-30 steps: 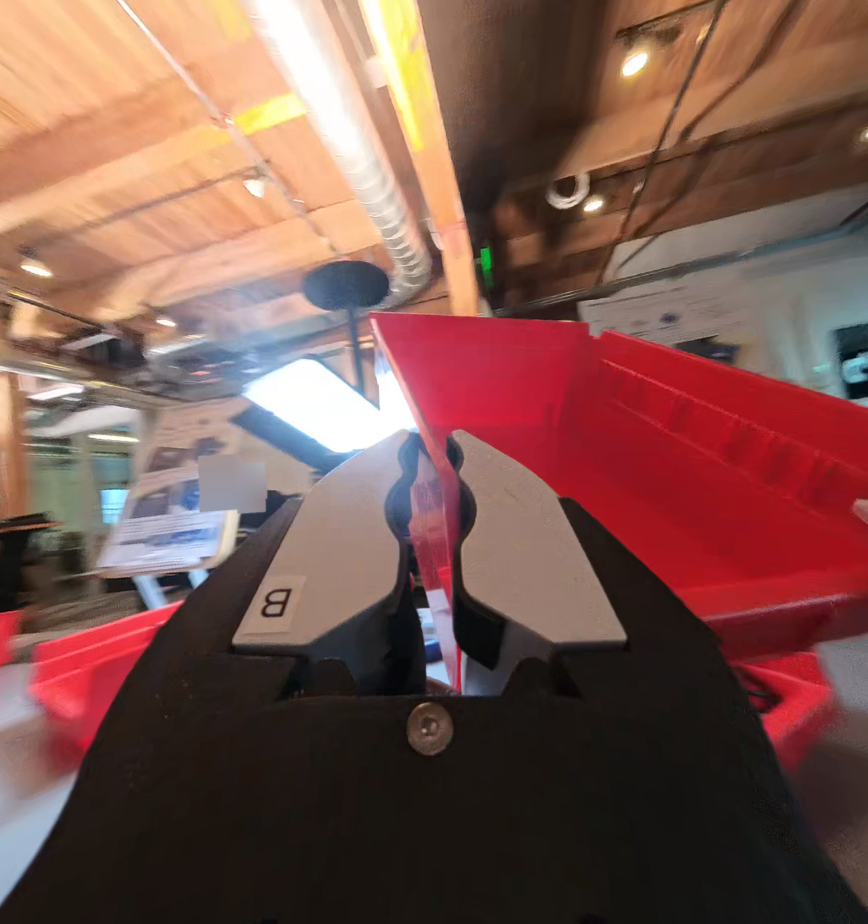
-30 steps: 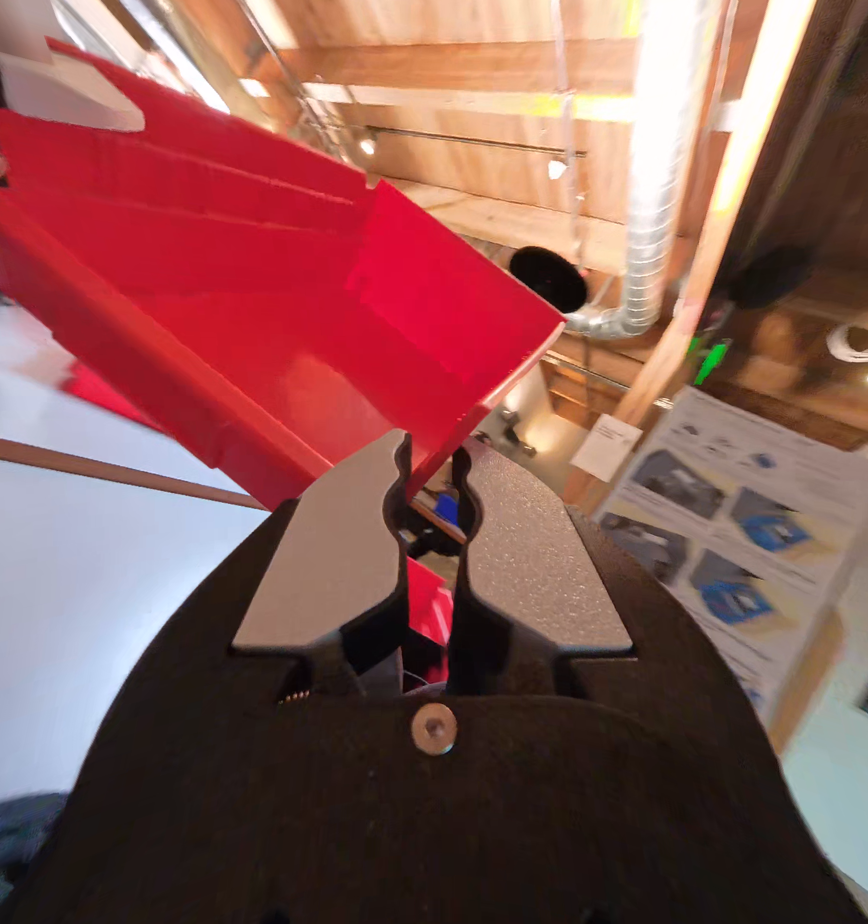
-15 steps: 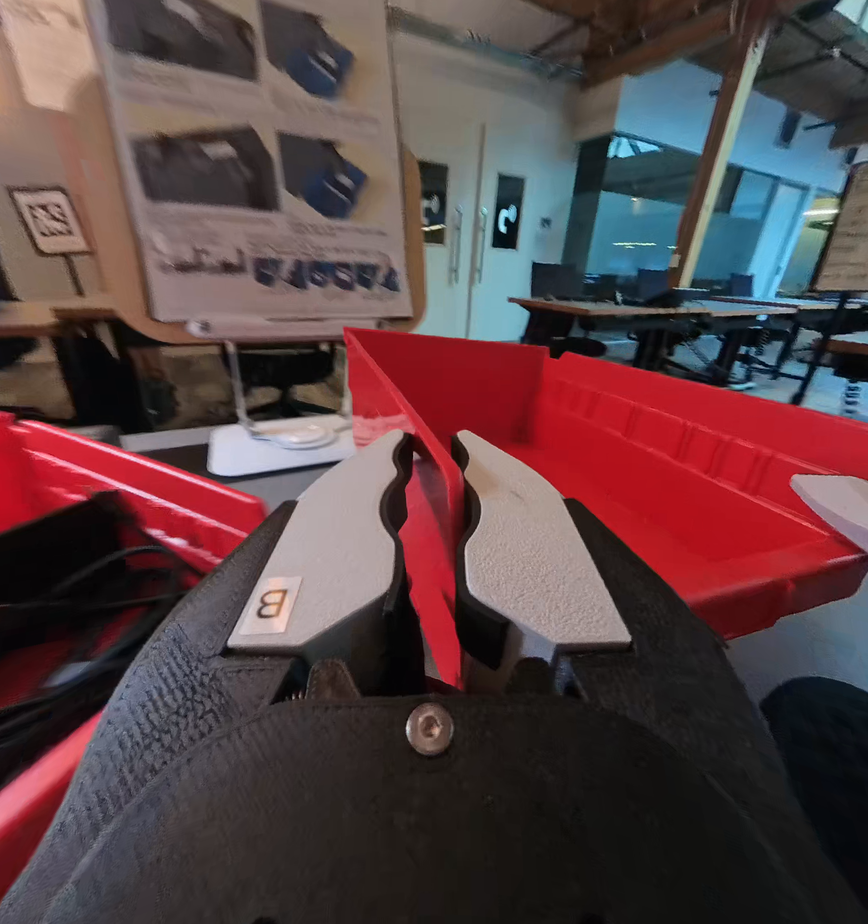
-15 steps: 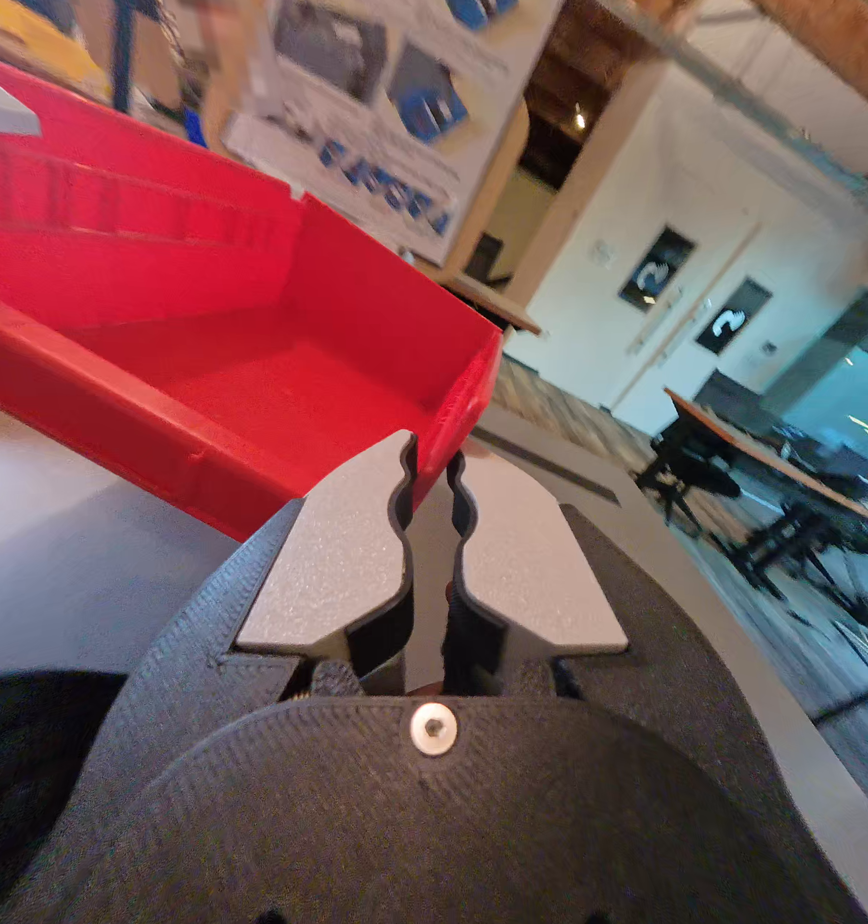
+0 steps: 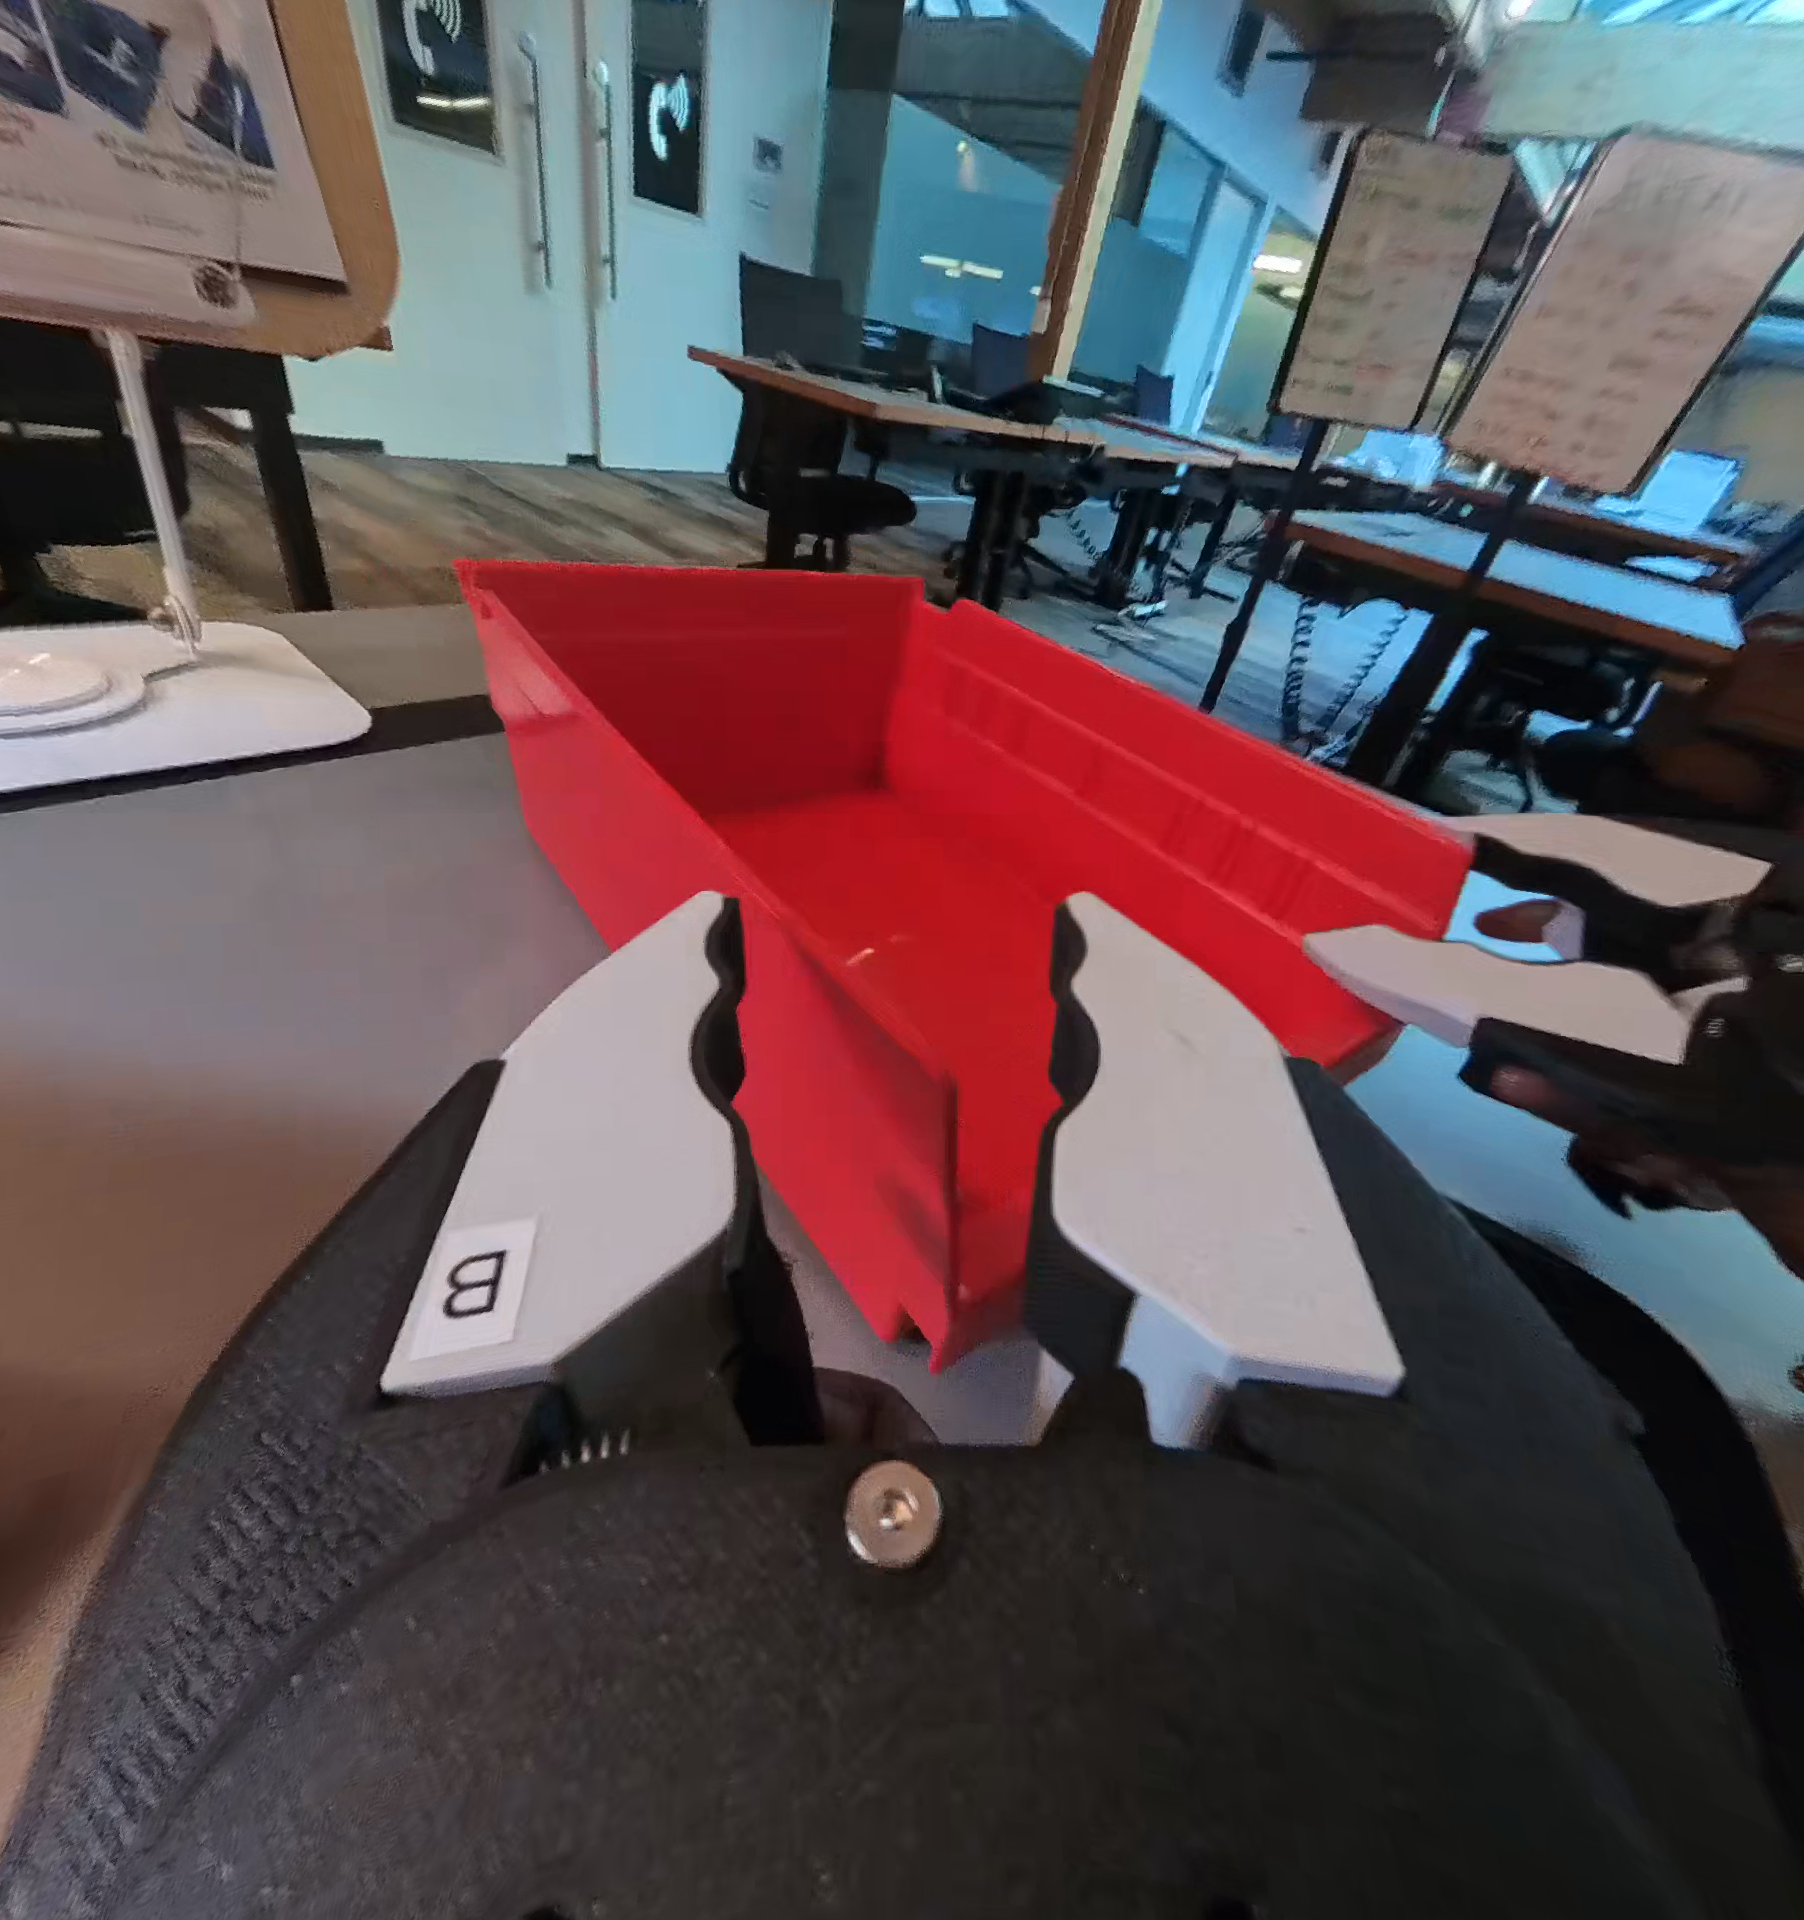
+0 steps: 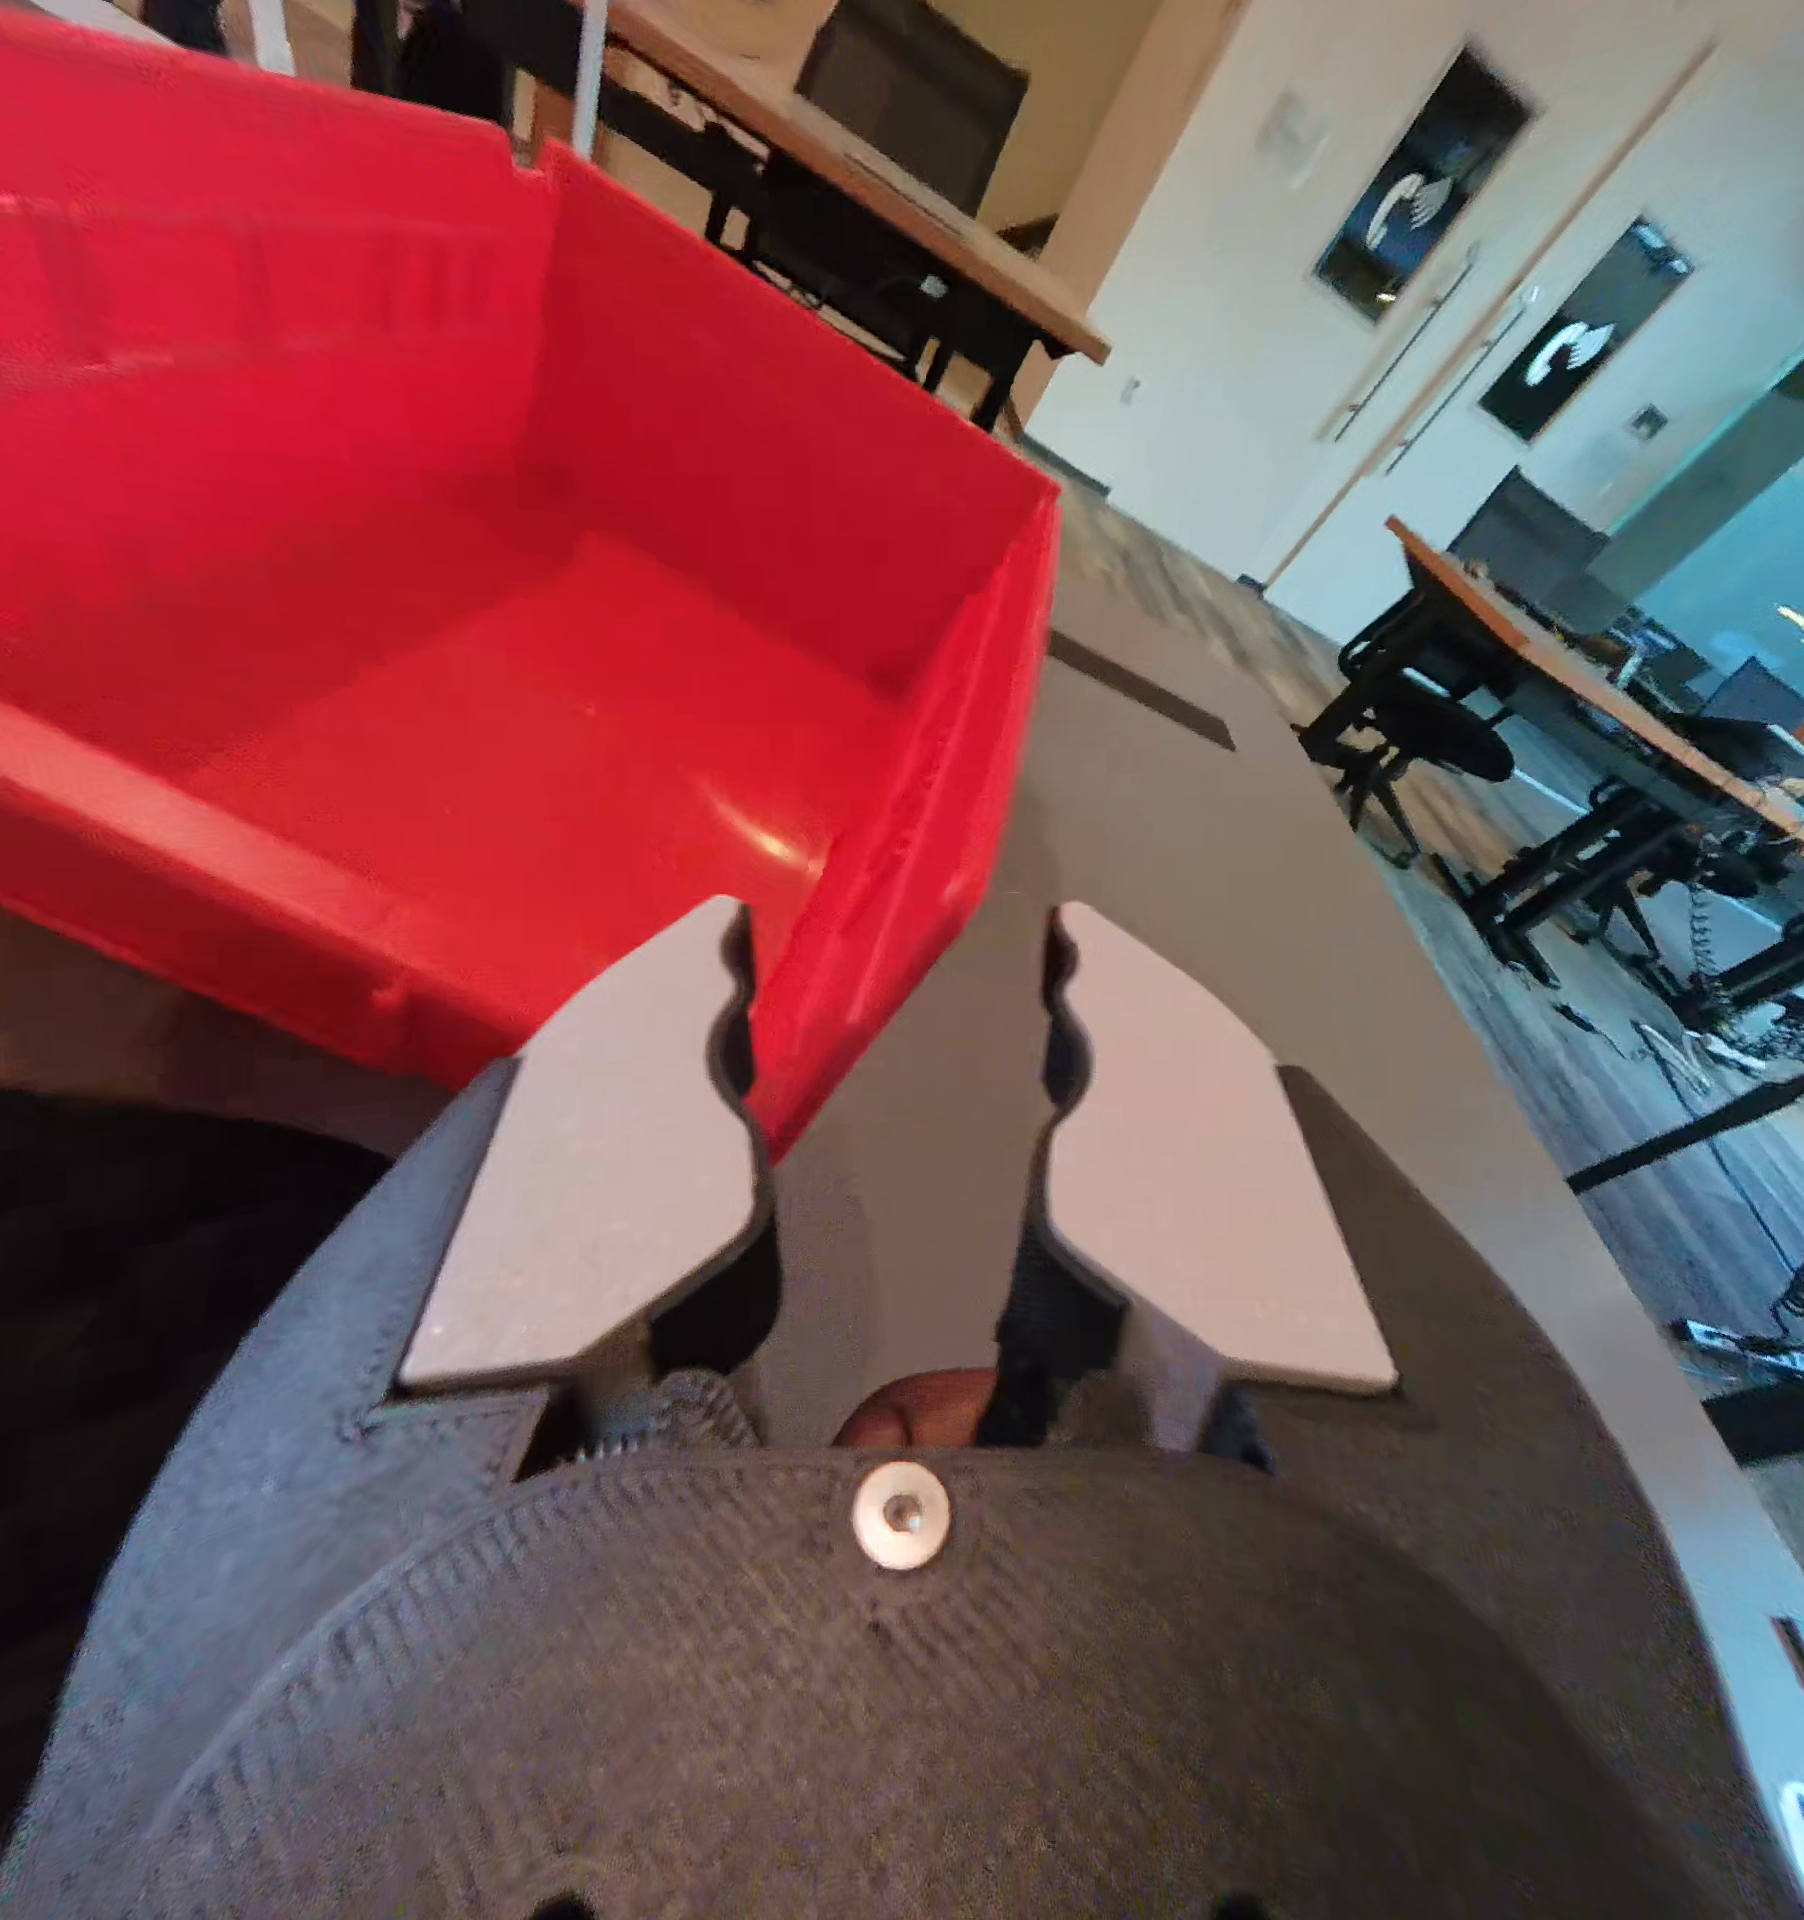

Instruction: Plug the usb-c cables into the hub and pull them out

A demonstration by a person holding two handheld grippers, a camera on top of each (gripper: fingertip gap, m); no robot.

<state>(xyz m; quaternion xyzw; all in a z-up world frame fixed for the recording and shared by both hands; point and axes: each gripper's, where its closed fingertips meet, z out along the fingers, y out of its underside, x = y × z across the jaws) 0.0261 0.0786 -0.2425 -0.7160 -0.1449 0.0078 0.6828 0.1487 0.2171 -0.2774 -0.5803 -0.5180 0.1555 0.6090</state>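
An empty red plastic bin (image 5: 877, 862) rests on the grey table (image 5: 254, 935). My left gripper (image 5: 893, 914) is open, with the bin's near corner wall between its spread fingers. My right gripper (image 6: 896, 914) is open; the bin's corner (image 6: 877, 883) lies just beside its left finger. In the left wrist view the right gripper (image 5: 1389, 883) shows at the bin's far right end, jaws apart. No USB-C cable or hub shows in either view.
A white stand base (image 5: 150, 696) carrying a poster board (image 5: 150, 156) stands at the back left of the table. The table edge (image 6: 1449, 1039) runs along the right. Office desks (image 5: 981, 416), chairs and board stands lie beyond it.
A second ago both grippers were shut on the bin's walls, holding it tilted in the air. It came down to the table, and both grippers have opened and let go.
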